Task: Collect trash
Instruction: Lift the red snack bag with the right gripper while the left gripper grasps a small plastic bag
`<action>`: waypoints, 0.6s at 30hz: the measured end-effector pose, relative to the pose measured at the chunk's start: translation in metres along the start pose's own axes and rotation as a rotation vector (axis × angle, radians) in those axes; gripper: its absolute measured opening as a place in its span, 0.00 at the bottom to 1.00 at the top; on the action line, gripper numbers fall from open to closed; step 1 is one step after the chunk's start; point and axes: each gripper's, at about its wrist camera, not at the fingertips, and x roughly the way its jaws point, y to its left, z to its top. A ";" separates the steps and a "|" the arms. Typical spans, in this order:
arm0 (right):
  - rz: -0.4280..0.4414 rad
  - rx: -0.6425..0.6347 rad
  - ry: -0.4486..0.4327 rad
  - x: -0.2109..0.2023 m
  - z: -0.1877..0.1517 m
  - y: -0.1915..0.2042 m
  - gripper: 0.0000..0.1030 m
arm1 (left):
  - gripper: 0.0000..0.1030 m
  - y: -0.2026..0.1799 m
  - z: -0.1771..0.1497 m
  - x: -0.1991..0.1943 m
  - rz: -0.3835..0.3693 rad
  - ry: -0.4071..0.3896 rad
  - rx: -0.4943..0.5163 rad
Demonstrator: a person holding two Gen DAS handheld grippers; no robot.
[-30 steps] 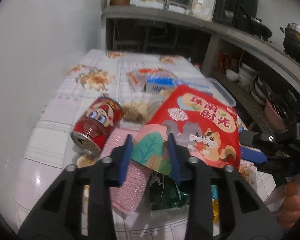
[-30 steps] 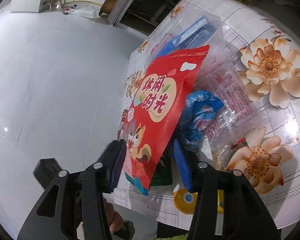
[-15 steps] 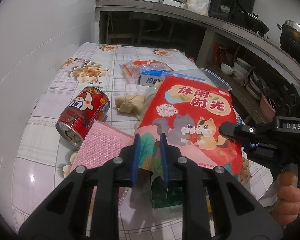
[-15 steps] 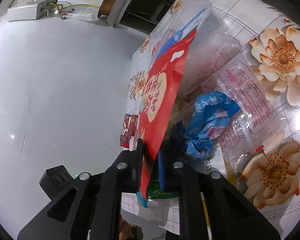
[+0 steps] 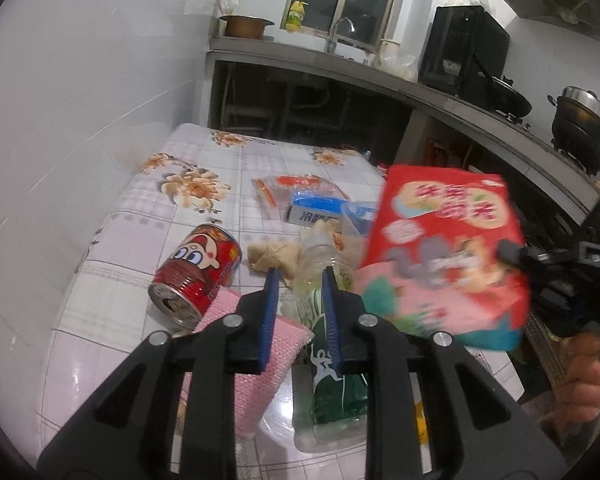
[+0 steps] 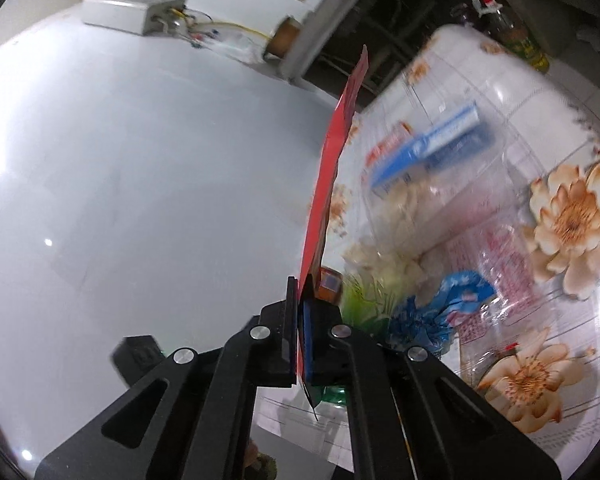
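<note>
Right wrist: right gripper (image 6: 300, 322) pinches red pouch (image 6: 327, 184) edge.

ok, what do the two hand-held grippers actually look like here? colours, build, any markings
Both match: the left hand-held gripper and right hand-held gripper have matte black plastic arms with cut-out slots, silver round pivot screws and flat blue pads on the fingers. The right one's black body carries blurred white lettering in the left wrist view. No cables or sleeves visible.
</note>
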 end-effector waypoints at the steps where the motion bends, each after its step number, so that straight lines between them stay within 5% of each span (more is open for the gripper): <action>1: 0.013 -0.004 -0.017 -0.010 0.002 0.001 0.02 | 0.25 0.001 0.001 0.000 -0.002 0.002 -0.009; 10: 0.033 0.007 -0.119 -0.071 0.004 -0.015 0.02 | 0.58 0.005 0.052 0.022 -0.122 0.059 -0.128; 18: 0.074 0.052 -0.135 -0.077 0.008 -0.042 0.02 | 0.64 0.014 0.130 0.150 -0.209 0.357 -0.380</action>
